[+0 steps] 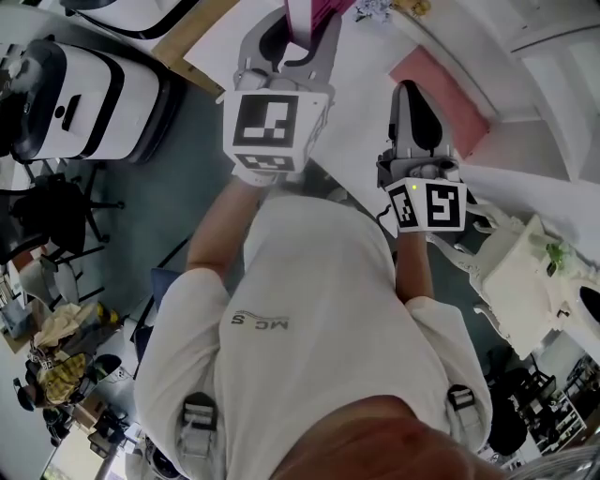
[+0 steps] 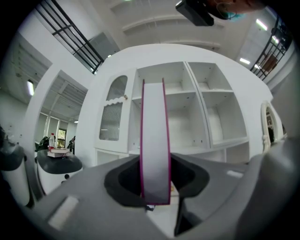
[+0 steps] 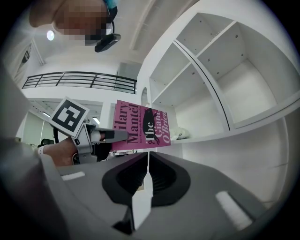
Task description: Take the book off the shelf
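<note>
A pink-covered book (image 3: pixel 140 125) is clamped between the jaws of my left gripper (image 2: pixel 155 187), held out in the air in front of the white shelf unit (image 2: pixel 187 108). From the left gripper view I see its white page edge (image 2: pixel 155 140) standing upright between magenta covers. In the head view, my left gripper (image 1: pixel 281 47) reaches up and forward with the book (image 1: pixel 314 11) at the top edge. My right gripper (image 3: pixel 146 159) is shut with nothing in it, and sits to the book's right. It shows as the right gripper (image 1: pixel 412 98) in the head view.
The shelf's compartments (image 3: pixel 225 93) look bare except for a small white object (image 3: pixel 180 134) on one board. A pink panel (image 1: pixel 441 94) lies by the shelf. A white pod-shaped unit (image 1: pixel 84 94), a black office chair (image 1: pixel 61 211) and white ornate furniture (image 1: pixel 525 272) stand around me.
</note>
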